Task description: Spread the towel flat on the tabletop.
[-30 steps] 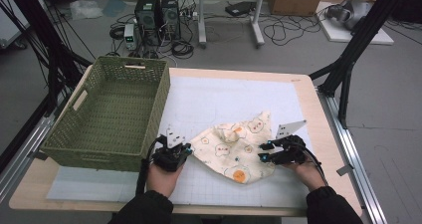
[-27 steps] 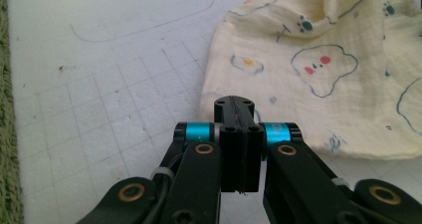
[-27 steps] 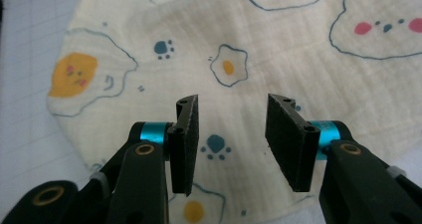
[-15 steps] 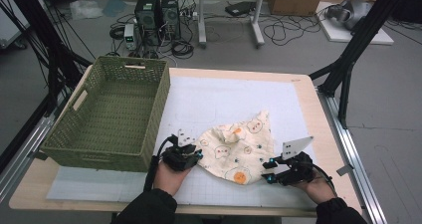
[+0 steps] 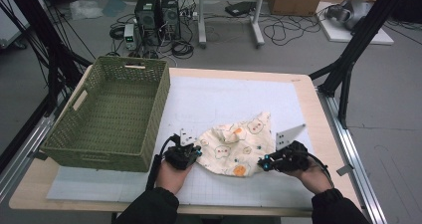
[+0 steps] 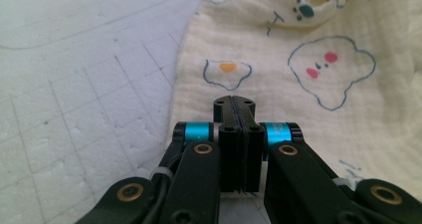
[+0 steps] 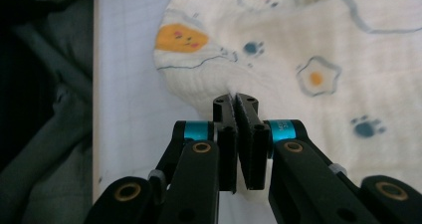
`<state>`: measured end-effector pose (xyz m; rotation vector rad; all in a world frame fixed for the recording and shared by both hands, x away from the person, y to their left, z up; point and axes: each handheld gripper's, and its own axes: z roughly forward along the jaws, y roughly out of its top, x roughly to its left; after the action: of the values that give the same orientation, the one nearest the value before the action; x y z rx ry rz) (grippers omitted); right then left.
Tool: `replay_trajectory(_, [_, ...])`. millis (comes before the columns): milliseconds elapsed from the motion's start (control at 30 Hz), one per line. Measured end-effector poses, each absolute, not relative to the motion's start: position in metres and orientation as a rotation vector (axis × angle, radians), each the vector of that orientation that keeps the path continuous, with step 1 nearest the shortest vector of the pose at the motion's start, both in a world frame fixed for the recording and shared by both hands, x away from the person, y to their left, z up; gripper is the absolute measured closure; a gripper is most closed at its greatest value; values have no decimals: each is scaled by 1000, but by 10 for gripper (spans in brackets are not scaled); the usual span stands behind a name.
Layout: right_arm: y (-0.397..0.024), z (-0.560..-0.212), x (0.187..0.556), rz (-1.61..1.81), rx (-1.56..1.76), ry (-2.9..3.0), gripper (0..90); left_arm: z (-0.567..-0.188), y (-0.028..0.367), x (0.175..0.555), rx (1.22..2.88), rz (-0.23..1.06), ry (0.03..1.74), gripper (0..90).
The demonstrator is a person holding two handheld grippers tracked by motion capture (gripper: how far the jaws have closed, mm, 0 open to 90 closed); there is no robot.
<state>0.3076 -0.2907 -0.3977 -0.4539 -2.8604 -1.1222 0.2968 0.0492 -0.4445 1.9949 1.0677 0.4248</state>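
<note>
Fingers (image 6: 234, 107) of both grippers pinch, apparently, the cloth's (image 5: 238, 143) opposite edges.

The cloth (image 5: 238, 145) is a cream, crinkled muslin piece printed with fried eggs, blue-outlined clouds with pink cheeks, small blue paw prints and an orange face, and it lies rumpled on the worktop (image 5: 234, 97) with one corner rising in a soft peak at its far side. Its left edge is pinched between the closed left fingers (image 6: 226, 115), with the cloth spreading ahead and to the right of them. A small fold of its near right edge sticks up between the right fingers (image 7: 245, 115), the orange face just ahead and left of them.
</note>
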Motion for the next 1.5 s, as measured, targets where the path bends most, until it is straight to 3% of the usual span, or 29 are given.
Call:
replay_trajectory(300, [-265,-428,357,-987,-673,-2861,837,-442,52,296,1968,422,1051,881])
replay_trajectory(400, [-269,-424,349,-1025,-683,-2899,773,-445,51,297,1991,400,1047,842])
replay_trajectory(733, [-291,-410,299,-1189,-580,-2938,848,-450,47,296,2004,418,1044,846])
replay_trajectory(967, [-277,-434,308,-1083,-567,-2889,765,-450,47,296,2012,418,1036,852])
replay_trajectory(1033, [-277,-435,312,-1087,-573,-2864,788,-449,48,295,2019,419,1031,887])
replay_trajectory(1100, [-279,-435,315,-1087,-577,-2851,882,-449,48,292,2010,416,1043,893])
replay_trajectory(1500, [-310,-401,288,-1083,-419,-2791,893,-429,61,240,1997,344,993,895])
